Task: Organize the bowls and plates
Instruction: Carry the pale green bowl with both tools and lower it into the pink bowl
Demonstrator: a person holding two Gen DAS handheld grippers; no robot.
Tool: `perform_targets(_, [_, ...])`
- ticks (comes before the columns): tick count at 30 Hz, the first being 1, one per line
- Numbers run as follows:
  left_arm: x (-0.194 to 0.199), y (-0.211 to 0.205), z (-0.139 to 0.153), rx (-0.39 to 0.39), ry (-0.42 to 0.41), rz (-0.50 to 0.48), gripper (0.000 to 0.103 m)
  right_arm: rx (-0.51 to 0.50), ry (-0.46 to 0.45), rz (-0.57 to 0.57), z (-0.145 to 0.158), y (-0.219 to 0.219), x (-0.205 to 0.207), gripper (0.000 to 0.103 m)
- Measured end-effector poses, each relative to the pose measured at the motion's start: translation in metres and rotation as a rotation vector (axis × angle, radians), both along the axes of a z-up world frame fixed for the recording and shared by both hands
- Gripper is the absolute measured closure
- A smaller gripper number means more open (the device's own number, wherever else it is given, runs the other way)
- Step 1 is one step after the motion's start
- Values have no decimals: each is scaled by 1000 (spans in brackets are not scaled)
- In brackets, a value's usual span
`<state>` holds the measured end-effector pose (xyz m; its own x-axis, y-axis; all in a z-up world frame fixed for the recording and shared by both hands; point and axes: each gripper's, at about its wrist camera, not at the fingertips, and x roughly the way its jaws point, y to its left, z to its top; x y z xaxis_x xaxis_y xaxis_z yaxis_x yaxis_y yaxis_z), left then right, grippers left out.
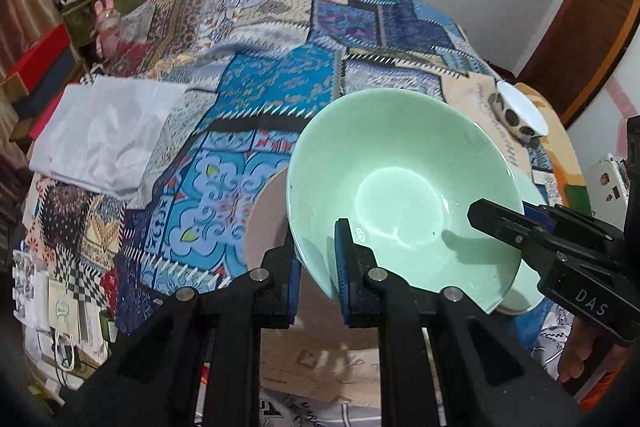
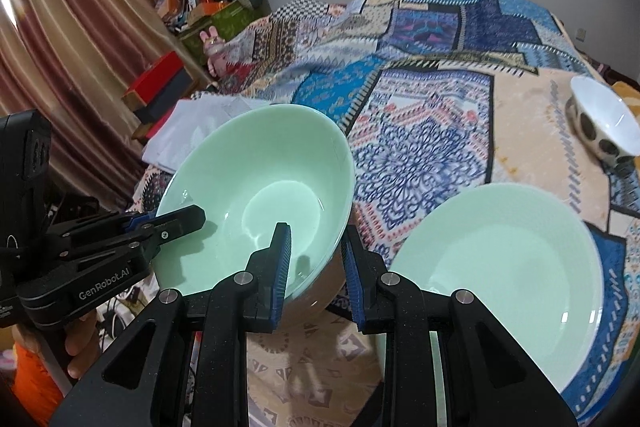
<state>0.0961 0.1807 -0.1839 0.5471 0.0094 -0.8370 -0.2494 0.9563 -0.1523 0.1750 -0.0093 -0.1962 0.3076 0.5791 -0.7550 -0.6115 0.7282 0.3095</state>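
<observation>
1. A green bowl [image 2: 256,195] is held tilted above the patterned bedspread [image 2: 432,147], just beside a second green bowl [image 2: 500,267].
2. Its rim is clamped by the left gripper [image 1: 318,267] and the right gripper [image 2: 316,259].
3. A spotted bowl [image 2: 604,127] is seen well apart.

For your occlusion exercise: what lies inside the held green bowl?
The green bowl is empty apart from one finger of each gripper over its rim. What lies under it is hidden.
</observation>
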Motion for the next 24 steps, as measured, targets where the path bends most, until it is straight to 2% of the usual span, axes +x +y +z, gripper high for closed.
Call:
perform_targets(12, [-3, 15, -37, -24, 76, 15, 88, -38, 62, 29, -25, 13, -3, 80])
perform_targets(21, [0, 18, -42, -47, 81, 15, 88, -42, 64, 41, -25, 13, -1, 79])
perform_targets(24, [1, 16, -44, -29, 86, 11, 88, -50, 50, 47, -23, 13, -1, 78])
